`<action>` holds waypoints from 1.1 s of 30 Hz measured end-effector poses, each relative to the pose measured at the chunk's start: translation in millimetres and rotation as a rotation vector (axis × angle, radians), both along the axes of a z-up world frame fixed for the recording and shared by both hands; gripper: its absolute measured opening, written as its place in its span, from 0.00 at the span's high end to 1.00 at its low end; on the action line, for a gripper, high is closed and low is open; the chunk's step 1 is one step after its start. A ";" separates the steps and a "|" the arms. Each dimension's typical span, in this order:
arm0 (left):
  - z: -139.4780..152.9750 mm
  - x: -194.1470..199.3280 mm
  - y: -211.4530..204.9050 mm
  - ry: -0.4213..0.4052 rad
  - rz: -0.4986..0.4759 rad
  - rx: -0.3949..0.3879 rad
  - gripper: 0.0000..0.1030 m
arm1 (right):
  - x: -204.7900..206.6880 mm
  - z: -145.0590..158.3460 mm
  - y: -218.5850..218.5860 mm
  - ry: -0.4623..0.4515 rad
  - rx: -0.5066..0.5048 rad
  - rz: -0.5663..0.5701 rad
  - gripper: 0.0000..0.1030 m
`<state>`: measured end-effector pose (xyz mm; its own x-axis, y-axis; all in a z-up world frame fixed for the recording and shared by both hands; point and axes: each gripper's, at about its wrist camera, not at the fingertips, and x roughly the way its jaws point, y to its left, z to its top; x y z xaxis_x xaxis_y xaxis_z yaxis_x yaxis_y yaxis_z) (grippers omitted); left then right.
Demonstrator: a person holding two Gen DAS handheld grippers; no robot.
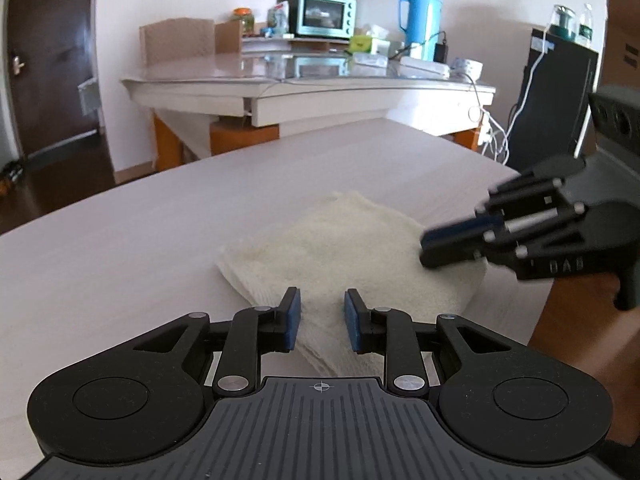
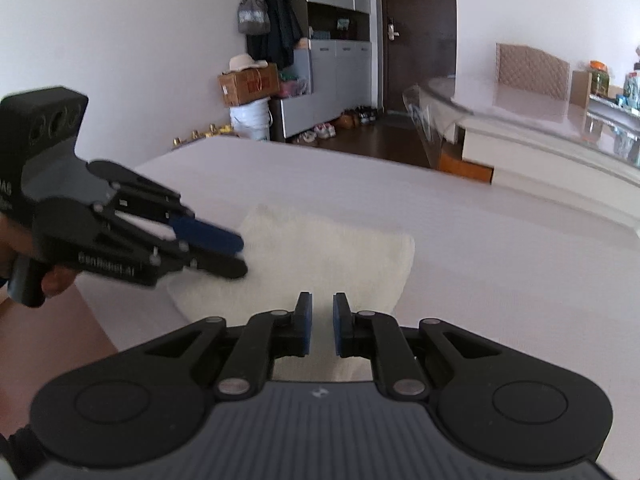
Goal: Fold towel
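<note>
A cream towel (image 1: 344, 256) lies folded in a small stack on the pale table (image 1: 120, 248). My left gripper (image 1: 322, 320) is open, its blue pads apart just above the towel's near edge, nothing between them. My right gripper (image 1: 430, 250) reaches in from the right over the towel's right side, blurred, its fingers close together. In the right wrist view the towel (image 2: 340, 264) lies ahead, my right gripper (image 2: 322, 322) stands open with a narrow gap over its near edge, and my left gripper (image 2: 238, 256) comes in from the left above the towel.
Behind the table stands a glass-topped white table (image 1: 312, 80) with a teal oven (image 1: 326, 14), a blue thermos (image 1: 422, 16) and boxes. A black cabinet (image 1: 552, 100) with cables stands at the right. A dark door (image 2: 416, 32), shelves and shoes lie beyond.
</note>
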<state>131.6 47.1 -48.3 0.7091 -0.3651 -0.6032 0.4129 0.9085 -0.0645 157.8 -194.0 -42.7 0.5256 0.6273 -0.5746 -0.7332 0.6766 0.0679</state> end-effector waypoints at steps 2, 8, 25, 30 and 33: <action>0.0 -0.7 -1.7 -0.002 0.001 0.011 0.74 | -1.3 -1.5 -4.1 -0.003 -0.007 -0.007 0.89; 12.9 -24.4 -0.2 -0.011 0.005 -0.006 0.68 | -16.3 10.0 -13.4 -0.021 0.027 -0.030 0.85; -4.3 -42.0 -7.3 0.016 0.062 0.011 0.60 | -42.0 -12.6 7.1 -0.041 -0.004 -0.074 0.84; -5.9 -29.0 1.0 0.024 0.082 0.009 0.57 | -44.6 -14.4 14.5 -0.042 -0.007 -0.110 0.84; -6.1 -22.0 4.8 0.019 0.094 0.017 0.56 | -40.4 -14.9 22.6 -0.041 -0.012 -0.134 0.84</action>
<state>109.6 51.8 -54.4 0.7280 -0.2869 -0.6226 0.3245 0.9442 -0.0557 117.4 -171.4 -57.6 0.6276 0.5431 -0.5578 -0.6381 0.7694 0.0311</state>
